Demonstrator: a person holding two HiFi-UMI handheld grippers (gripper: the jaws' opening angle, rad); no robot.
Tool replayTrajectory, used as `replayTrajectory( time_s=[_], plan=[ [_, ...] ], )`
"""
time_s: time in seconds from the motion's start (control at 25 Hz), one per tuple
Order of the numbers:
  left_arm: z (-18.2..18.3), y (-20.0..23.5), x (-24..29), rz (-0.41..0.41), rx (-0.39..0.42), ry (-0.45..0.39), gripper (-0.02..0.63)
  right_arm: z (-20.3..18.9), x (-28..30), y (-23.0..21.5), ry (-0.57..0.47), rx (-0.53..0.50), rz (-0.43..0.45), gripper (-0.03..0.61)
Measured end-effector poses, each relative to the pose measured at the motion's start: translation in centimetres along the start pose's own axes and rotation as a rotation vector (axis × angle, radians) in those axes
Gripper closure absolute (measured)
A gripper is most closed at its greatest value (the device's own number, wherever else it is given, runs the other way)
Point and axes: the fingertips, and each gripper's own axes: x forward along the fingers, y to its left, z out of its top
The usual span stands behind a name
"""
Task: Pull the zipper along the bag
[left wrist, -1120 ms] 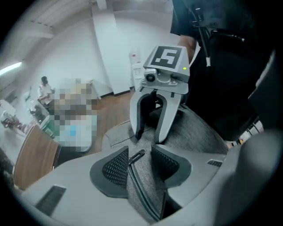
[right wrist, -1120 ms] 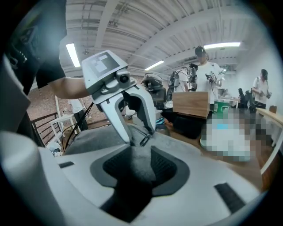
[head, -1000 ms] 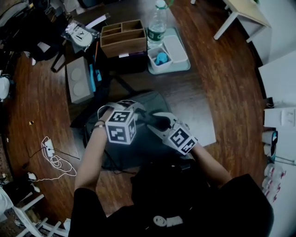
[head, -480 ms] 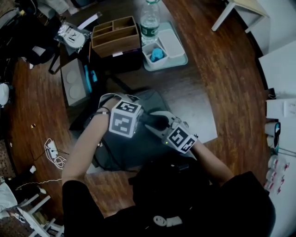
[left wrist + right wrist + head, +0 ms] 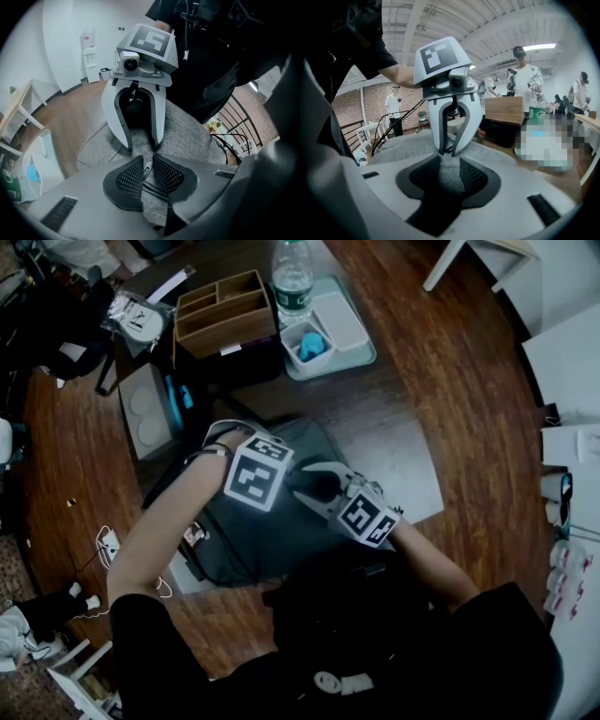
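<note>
Zipper pull [image 5: 147, 167] stands between the two mesh pads of the left gripper [image 5: 147, 160], which are pressed close on it. It lies on top of the grey bag [image 5: 281, 540], which rests flat on the wooden floor [image 5: 450, 371], just in front of the person. The right gripper [image 5: 451, 161] faces the left one, tips almost touching, and its jaws pinch a fold of the bag's fabric.

Far from the bag stand a wooden organizer [image 5: 225, 310], a water bottle [image 5: 292, 273] and a pale green tray [image 5: 367, 354], all well apart from the grippers. At the far left a grey box [image 5: 142, 413] lies near the bag's corner. A white power strip [image 5: 107, 542] lies further to the left. A pale sheet [image 5: 412, 479] shows under the bag's right edge.

To the right, open wood floor stretches away. The near side is closed by the person's body.

The pull points away from the left gripper toward the right one. The dark zipper line [image 5: 152, 188] runs back from it under the left gripper. I cannot tell the bag's long axis, because the arms cover much of it.
</note>
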Motion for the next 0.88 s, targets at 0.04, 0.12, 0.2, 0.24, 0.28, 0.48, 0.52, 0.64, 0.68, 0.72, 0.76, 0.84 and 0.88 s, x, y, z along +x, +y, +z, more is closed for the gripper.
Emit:
replayTrajectory(
  time_s=[0.04,0.12,0.2,0.24,0.28,0.48,0.52,0.64,0.68,0.72,0.76,0.84,0.88],
  plan=[
    [0.0,-0.1,0.0,0.005,-0.006,-0.014,0.552,0.0,0.0,0.0,-0.001,0.0,0.0,0.414],
    [0.0,-0.2,-0.3,0.023,-0.033,-0.059,0.557,-0.1,0.0,0.0,-0.005,0.002,0.002,0.414],
    [0.1,-0.3,-0.8,0.047,-0.058,-0.101,0.565,0.0,0.0,0.0,-0.008,0.007,0.005,0.414],
    [-0.1,-0.3,-1.1,0.066,-0.073,-0.114,0.598,0.0,-0.1,0.0,-0.01,0.008,0.006,0.414],
    [-0.5,-0.3,-1.4,0.094,-0.089,-0.116,0.606,0.0,-0.1,0.0,-0.011,0.009,0.007,0.414],
    [-5.2,0.4,-2.7,0.312,-0.246,-0.094,0.614,0.0,-0.3,-0.1,-0.011,0.0,0.004,0.414],
    [-5.2,0.4,-3.0,0.354,-0.281,-0.126,0.614,0.0,-0.3,0.0,-0.006,-0.011,0.005,0.414],
    [-5.0,0.5,-3.2,0.512,-0.27,-0.121,0.614,0.6,0.0,-0.1,-0.004,-0.059,-0.009,0.416],
    [-4.8,0.6,-3.1,0.562,-0.246,-0.095,0.615,0.7,0.2,-0.3,-0.008,-0.074,-0.018,0.416],
    [-4.7,0.6,-2.9,0.6,-0.233,-0.07,0.615,0.9,0.4,-0.6,-0.012,-0.091,-0.028,0.416],
    [-4.8,0.5,-2.8,0.627,-0.231,-0.049,0.615,1.1,0.6,-0.9,-0.016,-0.112,-0.036,0.416],
    [-5.0,-0.1,-2.7,0.663,-0.251,-0.033,0.614,1.5,1.3,-1.1,-0.017,-0.174,-0.026,0.413],
    [-4.9,-0.5,-2.9,0.68,-0.274,-0.044,0.613,1.7,1.5,-1.0,-0.015,-0.213,-0.003,0.413]
  ],
)
